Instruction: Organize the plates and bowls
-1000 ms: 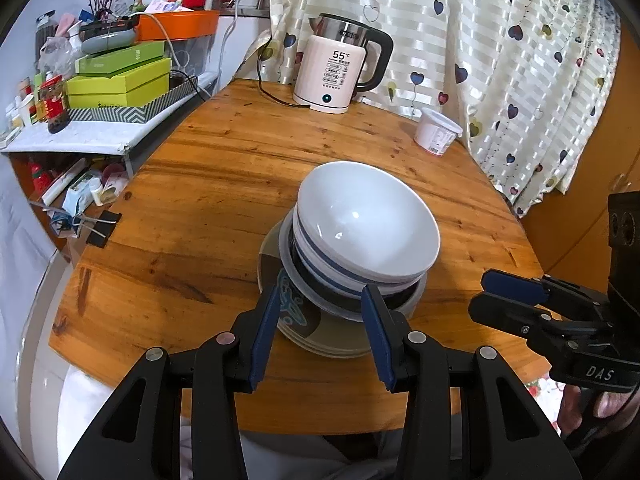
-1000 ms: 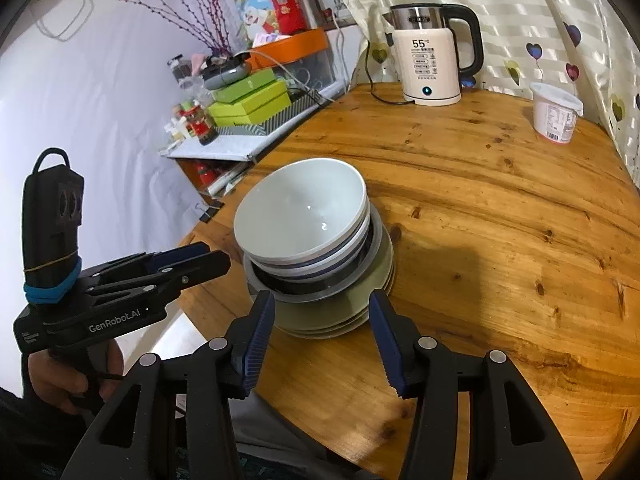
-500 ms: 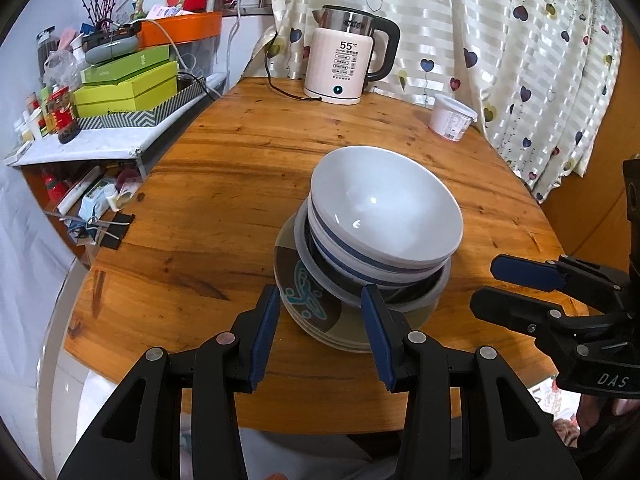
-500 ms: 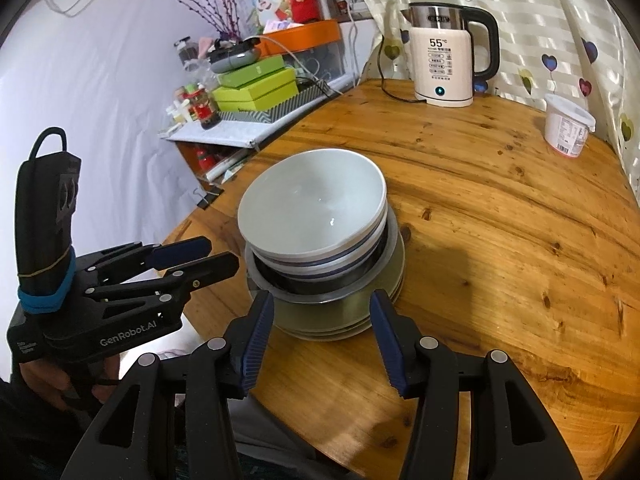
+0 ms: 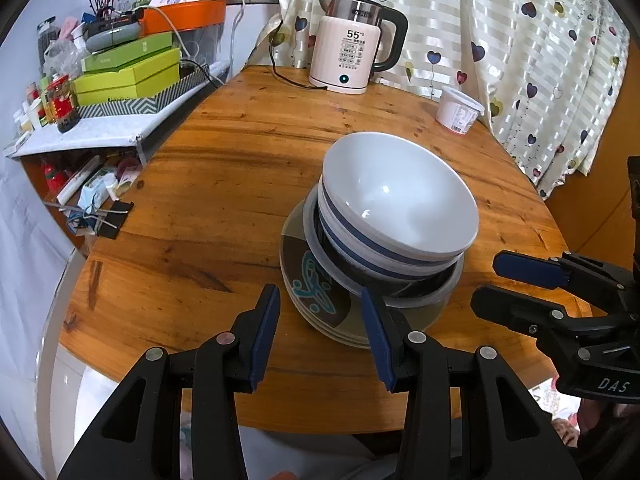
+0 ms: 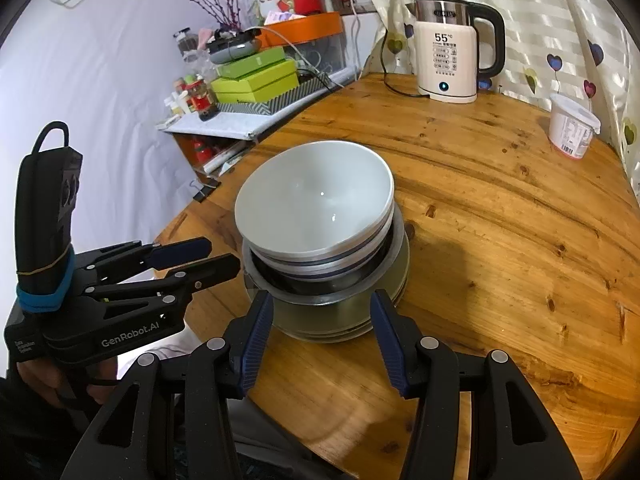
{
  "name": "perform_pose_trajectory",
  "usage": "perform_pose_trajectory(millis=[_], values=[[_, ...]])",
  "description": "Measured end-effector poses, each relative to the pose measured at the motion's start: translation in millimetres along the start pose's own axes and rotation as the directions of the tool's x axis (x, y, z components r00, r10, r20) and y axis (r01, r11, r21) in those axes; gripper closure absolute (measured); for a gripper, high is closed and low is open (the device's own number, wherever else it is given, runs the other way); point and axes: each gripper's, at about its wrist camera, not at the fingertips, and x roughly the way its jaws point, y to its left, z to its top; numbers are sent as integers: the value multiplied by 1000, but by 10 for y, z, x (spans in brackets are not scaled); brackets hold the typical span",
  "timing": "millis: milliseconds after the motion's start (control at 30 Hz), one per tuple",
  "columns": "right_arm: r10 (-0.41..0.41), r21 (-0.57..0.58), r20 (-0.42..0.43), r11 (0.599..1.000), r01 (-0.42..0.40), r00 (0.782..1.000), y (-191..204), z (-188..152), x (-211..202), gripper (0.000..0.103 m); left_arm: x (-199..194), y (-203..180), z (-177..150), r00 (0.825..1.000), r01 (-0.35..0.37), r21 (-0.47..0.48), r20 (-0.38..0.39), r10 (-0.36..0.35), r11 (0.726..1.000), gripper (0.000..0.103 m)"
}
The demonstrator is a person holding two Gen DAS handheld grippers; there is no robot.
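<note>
Centre of both frames: a white bowl (image 5: pixel 400 196) sits on top of the stack, nested in a blue-banded bowl (image 5: pixel 356 246), inside a dark, grey-rimmed bowl (image 5: pixel 416 294), all resting on patterned plates (image 5: pixel 316 292) on the round wooden desk (image 5: pixel 208 184). The top bowl tilts slightly. At the bottom of the left wrist view, the left hand-held gripper (image 5: pixel 320 334) has its blue pads apart, nothing between them, just short of the near edge of the plates. In the right wrist view, the right hand-held gripper (image 6: pixel 322 340) is spread as well, empty, its tips on either side of the stack's near rim without touching it. Upper centre, a kettle (image 5: pixel 352 50) stands by the heart-print curtain (image 5: pixel 520 40), a white tub (image 5: pixel 458 110) at the right of it. Green boxes (image 5: pixel 128 74) are piled on the shelf at upper left.
</note>
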Motion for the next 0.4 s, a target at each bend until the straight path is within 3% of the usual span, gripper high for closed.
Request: perform_pose_trajectory(millis=[400], values=[[6,16,-8,1000,-5,1000,-26,8,42,52,34,34,-13,1000,-15,-20,-5,14,1000,60]])
